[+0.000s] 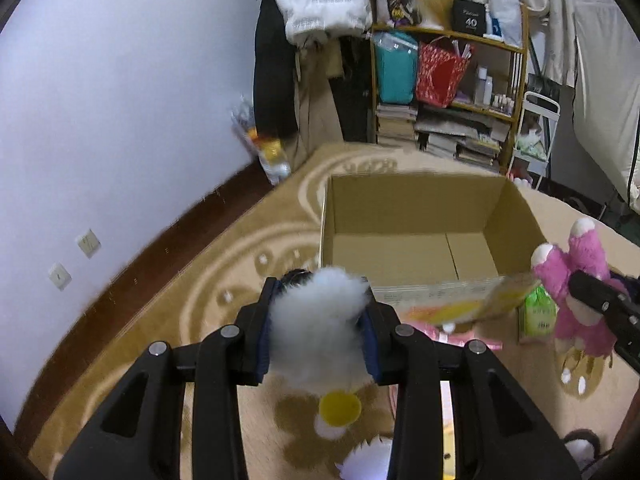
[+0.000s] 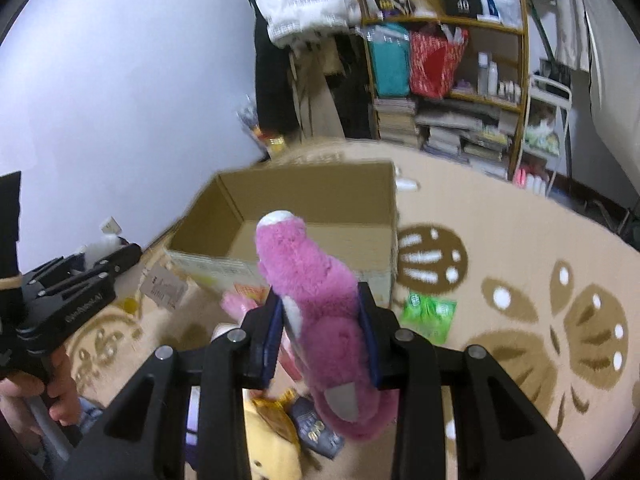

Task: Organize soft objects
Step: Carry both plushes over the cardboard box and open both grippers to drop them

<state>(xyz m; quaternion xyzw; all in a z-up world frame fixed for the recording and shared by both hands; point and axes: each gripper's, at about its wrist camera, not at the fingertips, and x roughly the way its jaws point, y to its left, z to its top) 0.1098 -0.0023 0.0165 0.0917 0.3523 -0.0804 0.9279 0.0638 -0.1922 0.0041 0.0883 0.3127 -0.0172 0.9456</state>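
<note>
Left wrist view: a white plush (image 1: 318, 316) sits squeezed between the pads of the left gripper (image 1: 320, 320) — clamped on it, held just short of the open cardboard box (image 1: 408, 216) on the rug (image 1: 168, 300). Right wrist view: the right gripper (image 2: 322, 334) is clenched on a pink plush (image 2: 316, 292), its paw poking up toward the box — a green packet (image 2: 430, 314) lies beside it.

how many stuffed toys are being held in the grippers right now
2. A white fluffy plush is clamped in the left gripper, and a pink plush bear in the right gripper, both short of the open cardboard box. More toys may lie partly hidden below.
</note>
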